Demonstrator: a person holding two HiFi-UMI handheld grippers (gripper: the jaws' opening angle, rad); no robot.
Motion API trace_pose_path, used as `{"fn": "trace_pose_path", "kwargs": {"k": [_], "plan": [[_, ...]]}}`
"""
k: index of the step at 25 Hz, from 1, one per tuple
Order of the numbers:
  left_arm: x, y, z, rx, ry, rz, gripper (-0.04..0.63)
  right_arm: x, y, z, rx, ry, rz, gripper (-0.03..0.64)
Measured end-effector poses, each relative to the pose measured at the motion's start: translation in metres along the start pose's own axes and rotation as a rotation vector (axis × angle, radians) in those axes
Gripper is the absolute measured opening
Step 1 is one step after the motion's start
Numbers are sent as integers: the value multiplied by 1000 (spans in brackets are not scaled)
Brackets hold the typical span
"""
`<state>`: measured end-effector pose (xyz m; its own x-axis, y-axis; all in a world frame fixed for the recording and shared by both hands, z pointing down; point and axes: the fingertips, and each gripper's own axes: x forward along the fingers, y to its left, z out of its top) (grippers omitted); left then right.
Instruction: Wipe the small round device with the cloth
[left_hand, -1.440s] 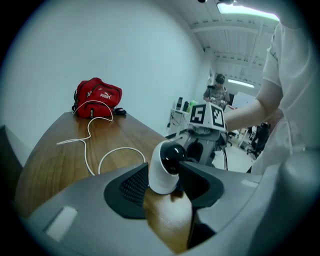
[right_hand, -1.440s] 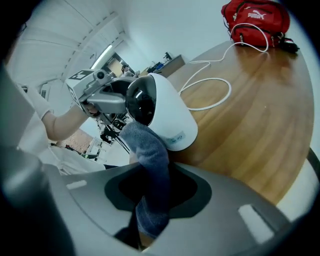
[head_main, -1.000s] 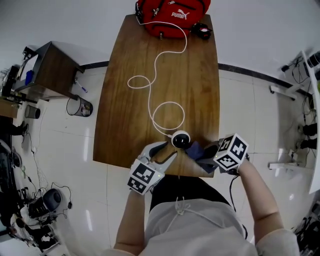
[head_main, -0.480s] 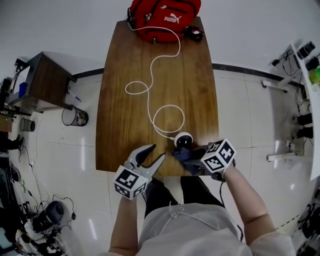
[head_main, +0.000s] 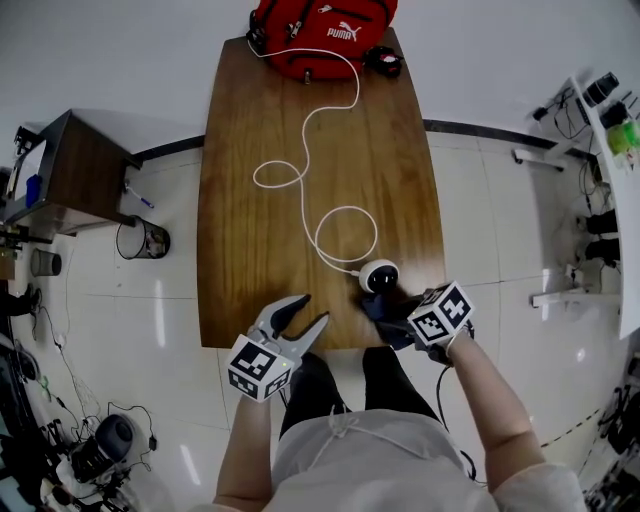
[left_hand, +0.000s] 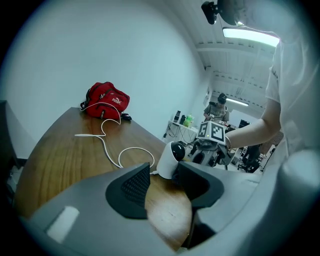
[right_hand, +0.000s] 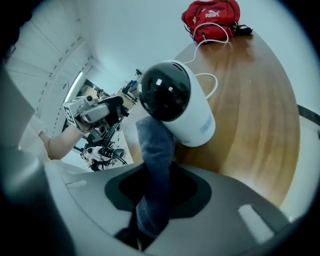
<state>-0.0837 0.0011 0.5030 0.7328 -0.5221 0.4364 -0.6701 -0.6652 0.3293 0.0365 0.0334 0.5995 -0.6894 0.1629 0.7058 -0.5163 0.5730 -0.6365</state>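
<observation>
The right claw (right_hand: 156, 192), clenched on the dark blue cloth (right_hand: 156, 145), holds its free end up against the small round device (right_hand: 175, 102) just ahead, low and right of centre on the counter (head_main: 260, 250), nearer than the released, empty left claw (head_main: 308, 312).

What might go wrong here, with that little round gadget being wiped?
The device stands near the table's front edge, and the left claw is open, off it, so the cloth in the right claw may tip or push it. Its looped cable could also snag.
</observation>
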Motion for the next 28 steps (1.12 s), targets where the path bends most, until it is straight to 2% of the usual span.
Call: {"fn": "trace_pose_path", "kwargs": {"k": [5, 9, 12, 19, 22, 25, 28], "plan": [[-9, 5, 18, 31, -31, -40, 186, -5, 43, 41, -37, -186, -79, 112], [-17, 3, 26, 54, -59, -79, 178, -9, 52, 70, 66, -358, -140, 112], [-19, 4, 26, 57, -51, -110, 178, -8, 42, 75, 171, -427, -167, 112], [-27, 11, 17, 37, -45, -128, 175, 19, 15, 51, 394, -418, -138, 112], [-28, 15, 13, 36, -32, -128, 173, 24, 6, 39, 445, -392, -129, 112], [-25, 16, 16, 39, -35, -127, 173, 25, 6, 27, 395, -331, -145, 112], [-22, 15, 21, 34, -47, -122, 173, 15, 31, 28, 199, -284, -181, 112]]}}
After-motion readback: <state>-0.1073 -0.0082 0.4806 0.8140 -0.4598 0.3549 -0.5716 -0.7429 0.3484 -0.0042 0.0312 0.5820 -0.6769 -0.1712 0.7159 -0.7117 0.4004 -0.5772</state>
